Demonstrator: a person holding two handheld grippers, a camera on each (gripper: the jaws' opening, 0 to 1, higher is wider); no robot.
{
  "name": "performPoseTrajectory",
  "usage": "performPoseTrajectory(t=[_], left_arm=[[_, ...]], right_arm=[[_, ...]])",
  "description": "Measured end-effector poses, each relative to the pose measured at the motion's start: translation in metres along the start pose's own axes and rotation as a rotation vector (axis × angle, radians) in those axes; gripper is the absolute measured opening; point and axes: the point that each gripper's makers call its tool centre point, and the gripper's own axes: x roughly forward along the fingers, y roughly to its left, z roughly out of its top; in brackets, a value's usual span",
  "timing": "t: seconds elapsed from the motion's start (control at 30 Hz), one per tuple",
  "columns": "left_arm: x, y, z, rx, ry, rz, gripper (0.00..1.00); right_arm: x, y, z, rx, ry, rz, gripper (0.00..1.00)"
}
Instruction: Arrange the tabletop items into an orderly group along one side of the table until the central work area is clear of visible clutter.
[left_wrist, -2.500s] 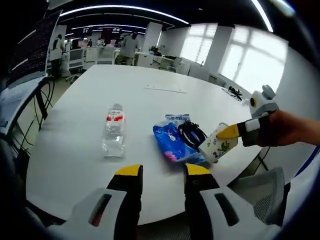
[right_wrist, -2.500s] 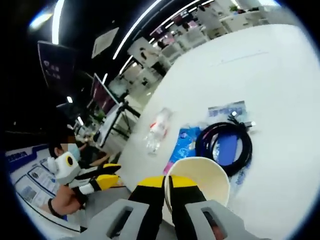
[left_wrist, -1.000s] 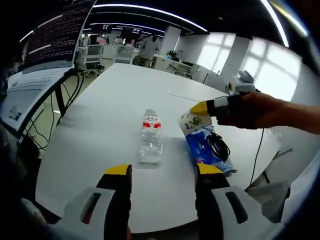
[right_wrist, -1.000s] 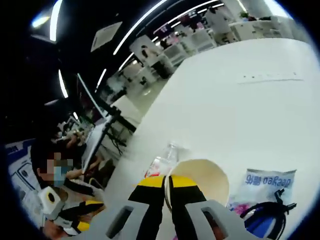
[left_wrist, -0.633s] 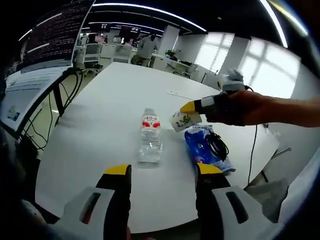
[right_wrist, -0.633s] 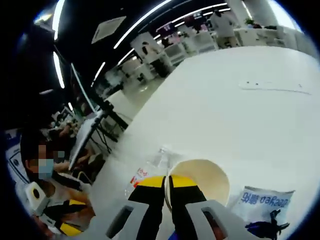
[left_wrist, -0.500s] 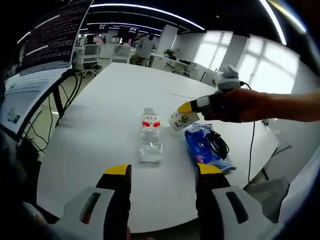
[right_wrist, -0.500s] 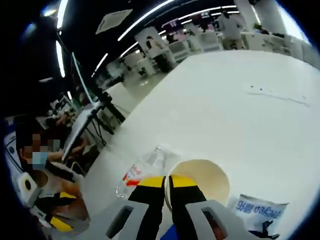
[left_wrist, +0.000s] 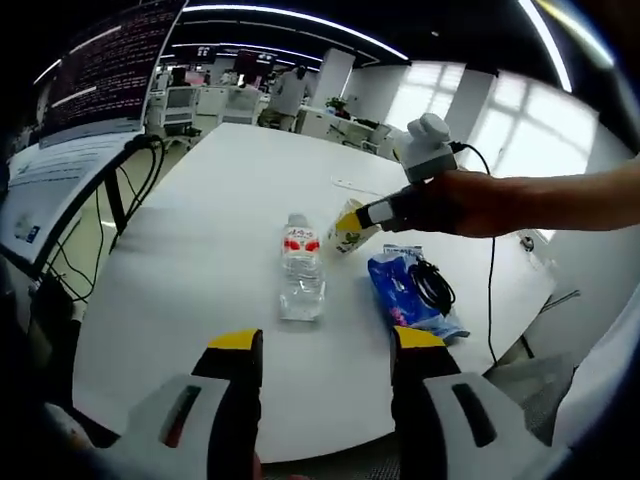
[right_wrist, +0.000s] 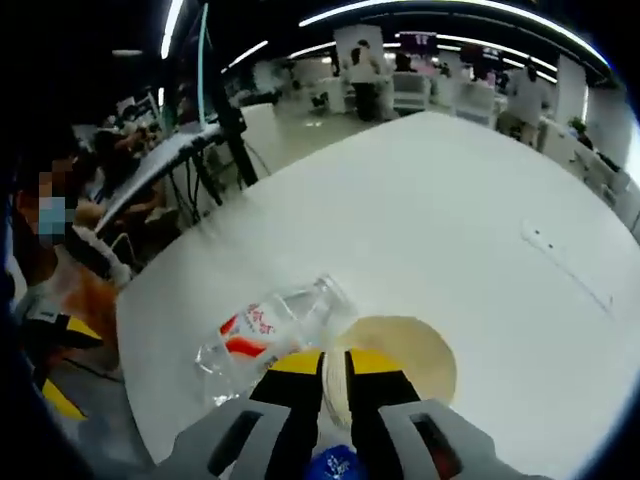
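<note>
Right tool (right_wrist: 333, 366) pinches cup (right_wrist: 398, 357) rim beside bottle (right_wrist: 268, 333).

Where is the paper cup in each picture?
Left gripper view: the paper cup sits mid-picture, held by the right gripper, just right of the water bottle.
Right gripper view: the paper cup is low in the middle, with the bottle to its left.
Shared landmark: the water bottle.

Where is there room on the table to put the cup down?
Bare white tabletop lies beyond the clear plastic water bottle and to its left. It is crowded on the other side, where the cream paper cup and blue packet under a coiled black cable sit.
</note>
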Motion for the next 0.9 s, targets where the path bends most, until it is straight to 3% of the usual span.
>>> performPoseTrajectory(t=[0.33,0.43,0.57,0.67,0.9], left_arm=[[-0.006,0.0,-0.001,0.005,0.009,0.001,0.49],[-0.007,-0.002,0.0,0.005,0.005,0.0,0.49],[-0.008,-0.005,0.0,0.007,0.0,-0.001,0.5],[-0.007,-0.007,0.001,0.004,-0.005,-0.006,0.49],[-0.006,-0.016,0.003,0.012,-0.008,-0.016,0.49]], right_arm=[[-0.004,-0.002,-0.001,-0.127,-0.007,-0.024,0.2],[-0.01,0.0,0.005,-0.173,-0.042,-0.019,0.23],[-0.022,0.005,0.006,-0.19,-0.066,-0.004,0.27],[-0.036,0.002,0.006,-0.22,-0.081,-0.043,0.25],[-0.065,0.005,0.001,-0.199,-0.139,-0.056,0.29]])
